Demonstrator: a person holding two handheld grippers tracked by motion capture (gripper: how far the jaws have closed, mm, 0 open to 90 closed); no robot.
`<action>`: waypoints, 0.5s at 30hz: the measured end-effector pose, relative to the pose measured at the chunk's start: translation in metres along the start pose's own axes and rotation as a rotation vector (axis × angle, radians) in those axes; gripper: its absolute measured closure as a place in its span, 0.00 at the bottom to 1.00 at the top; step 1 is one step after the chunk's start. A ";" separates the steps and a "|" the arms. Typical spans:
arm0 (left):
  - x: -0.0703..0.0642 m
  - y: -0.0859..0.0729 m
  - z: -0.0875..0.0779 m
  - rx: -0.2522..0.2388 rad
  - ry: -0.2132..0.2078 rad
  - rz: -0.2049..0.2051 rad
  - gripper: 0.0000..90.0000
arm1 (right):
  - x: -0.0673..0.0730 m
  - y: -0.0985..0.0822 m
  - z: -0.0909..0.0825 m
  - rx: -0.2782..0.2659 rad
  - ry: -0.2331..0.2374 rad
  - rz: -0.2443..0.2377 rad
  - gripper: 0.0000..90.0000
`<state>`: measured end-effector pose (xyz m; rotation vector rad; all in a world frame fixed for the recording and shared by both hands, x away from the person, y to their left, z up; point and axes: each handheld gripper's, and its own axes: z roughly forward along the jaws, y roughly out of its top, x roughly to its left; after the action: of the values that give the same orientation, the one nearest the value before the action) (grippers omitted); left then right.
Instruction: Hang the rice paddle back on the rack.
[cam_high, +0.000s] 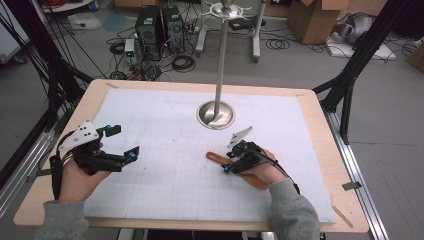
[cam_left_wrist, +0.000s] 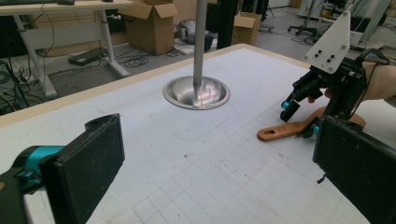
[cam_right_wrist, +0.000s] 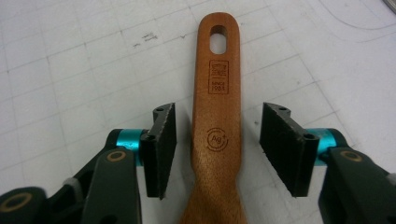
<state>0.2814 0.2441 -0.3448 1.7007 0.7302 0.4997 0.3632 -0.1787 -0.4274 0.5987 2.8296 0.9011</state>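
Observation:
A brown wooden utensil (cam_high: 215, 157) lies flat on the white gridded mat (cam_high: 165, 130), right of centre, its handle with a hanging hole (cam_right_wrist: 217, 39) pointing left and away. My right gripper (cam_high: 229, 167) is low over it and open. In the right gripper view the handle (cam_right_wrist: 217, 116) runs between the two pads (cam_right_wrist: 161, 144), with a gap on each side. My left gripper (cam_high: 125, 142) is held above the mat's left part, open wide with nothing between its jaws (cam_left_wrist: 219, 172). From there I see the right gripper (cam_left_wrist: 302, 117) over the utensil (cam_left_wrist: 280, 132).
A metal stand rises from a round dished base (cam_high: 216, 114) at the mat's far centre, its thin pole (cam_high: 220, 60) topped by hooks. The wooden table edge (cam_high: 320, 150) rings the mat. Computer towers (cam_high: 159, 26), cables and cardboard boxes (cam_high: 315, 20) sit on the floor beyond.

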 end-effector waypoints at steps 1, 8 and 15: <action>0.000 0.000 0.000 0.000 0.000 0.000 0.03 | 0.000 0.000 0.000 -0.001 0.000 0.002 0.53; 0.000 0.000 -0.001 -0.002 0.002 0.000 0.03 | 0.000 -0.001 -0.001 0.001 0.001 -0.005 0.59; 0.001 -0.001 -0.001 0.002 0.003 -0.005 0.03 | 0.000 -0.001 -0.002 0.001 0.002 0.001 0.62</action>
<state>0.2812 0.2456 -0.3456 1.6995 0.7371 0.4981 0.3627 -0.1808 -0.4267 0.6001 2.8315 0.9017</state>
